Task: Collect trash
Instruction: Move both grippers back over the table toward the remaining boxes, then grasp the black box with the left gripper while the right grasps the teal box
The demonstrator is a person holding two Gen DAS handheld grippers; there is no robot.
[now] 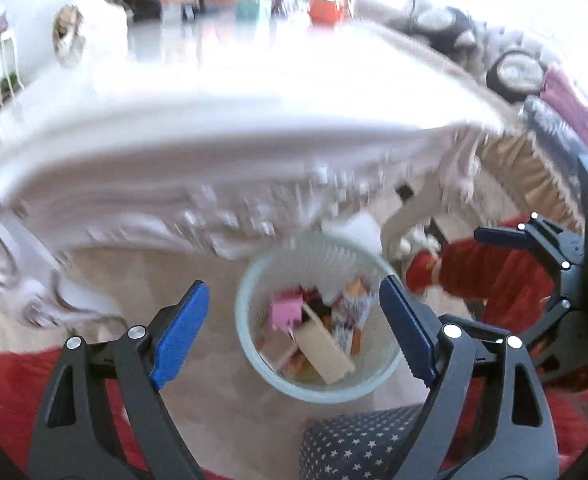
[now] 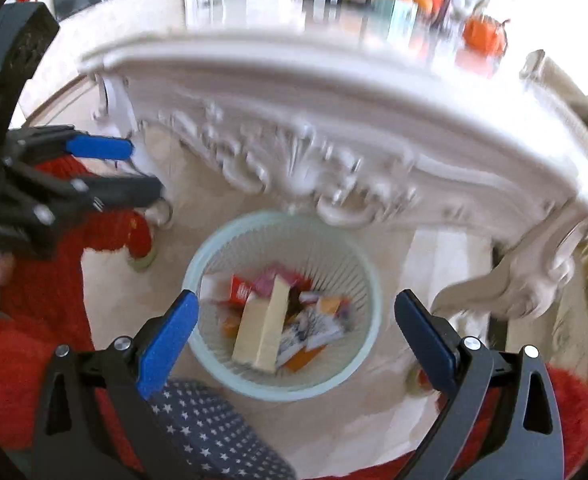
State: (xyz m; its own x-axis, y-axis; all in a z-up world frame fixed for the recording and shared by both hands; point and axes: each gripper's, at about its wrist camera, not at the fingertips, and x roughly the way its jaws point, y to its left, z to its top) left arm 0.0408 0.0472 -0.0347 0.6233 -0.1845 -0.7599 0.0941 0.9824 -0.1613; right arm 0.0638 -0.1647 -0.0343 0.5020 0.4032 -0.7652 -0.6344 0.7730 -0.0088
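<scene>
A pale round mesh waste basket [image 1: 249,344] stands on the floor below the white table; it also shows in the right wrist view [image 2: 368,332]. It holds several pieces of trash, among them a cream box [image 2: 263,330], a pink box [image 1: 285,314] and printed wrappers [image 2: 314,330]. My left gripper [image 1: 294,332] is open and empty above the basket. My right gripper [image 2: 294,344] is open and empty above the basket too. The left gripper also shows at the left of the right wrist view [image 2: 121,168], and the right gripper at the right of the left wrist view [image 1: 498,236].
An ornate white carved table [image 2: 294,152] curves over the basket, its leg [image 2: 506,280] at the right. Cups, boxes and orange things [image 2: 482,36] stand on its far side. Red fluffy clothing [image 1: 506,276] and a star-patterned dark cloth [image 2: 209,432] lie close below.
</scene>
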